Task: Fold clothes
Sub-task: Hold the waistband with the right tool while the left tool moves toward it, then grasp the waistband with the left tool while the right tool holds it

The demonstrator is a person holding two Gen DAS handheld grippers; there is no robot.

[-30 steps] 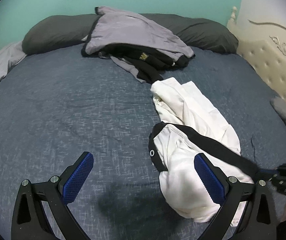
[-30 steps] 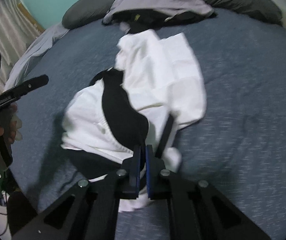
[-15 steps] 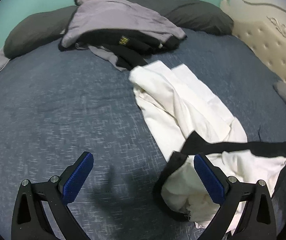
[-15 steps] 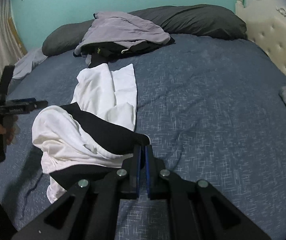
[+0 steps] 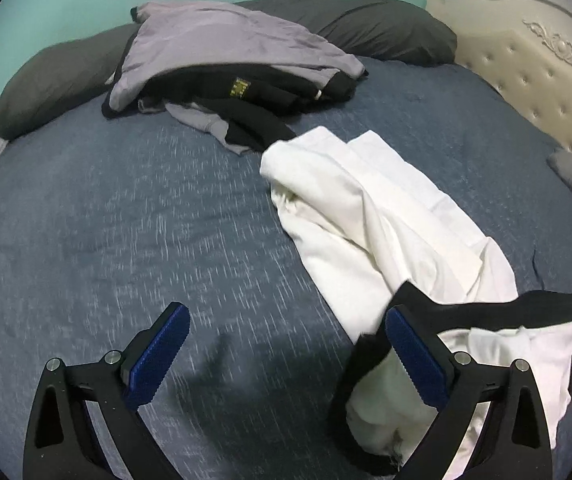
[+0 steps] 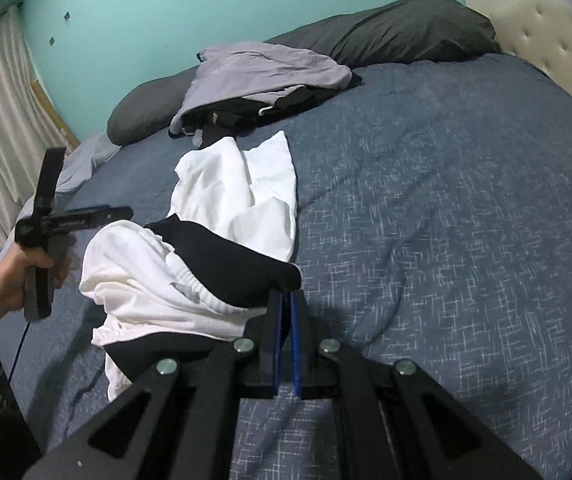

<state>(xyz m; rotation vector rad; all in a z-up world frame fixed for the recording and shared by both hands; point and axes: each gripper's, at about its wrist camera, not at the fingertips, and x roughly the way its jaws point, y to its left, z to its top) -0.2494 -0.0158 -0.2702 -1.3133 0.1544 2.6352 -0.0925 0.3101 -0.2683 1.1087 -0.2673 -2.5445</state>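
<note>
Folding has barely begun, by the look of it. White trousers with a black waistband lie crumpled along the blue bedspread, running from the lower left of the right wrist view up toward its centre; the legs sprawl unevenly and no crease is made. The right gripper has its tongs pressed together on the black waistband's edge, at the bottom centre of that view. The left gripper stands with its tongs wide apart and nothing between them, low over bare bedspread at the bottom of its own view, the waistband end lying just behind its right-hand pad. A hand carries that gripper at the left edge of the right wrist view.

A heap of grey and black clothes waits unfolded against the dark pillows in the upper part of the frame. I judge that the trousers need spreading flat first, then folding, then the heap.
</note>
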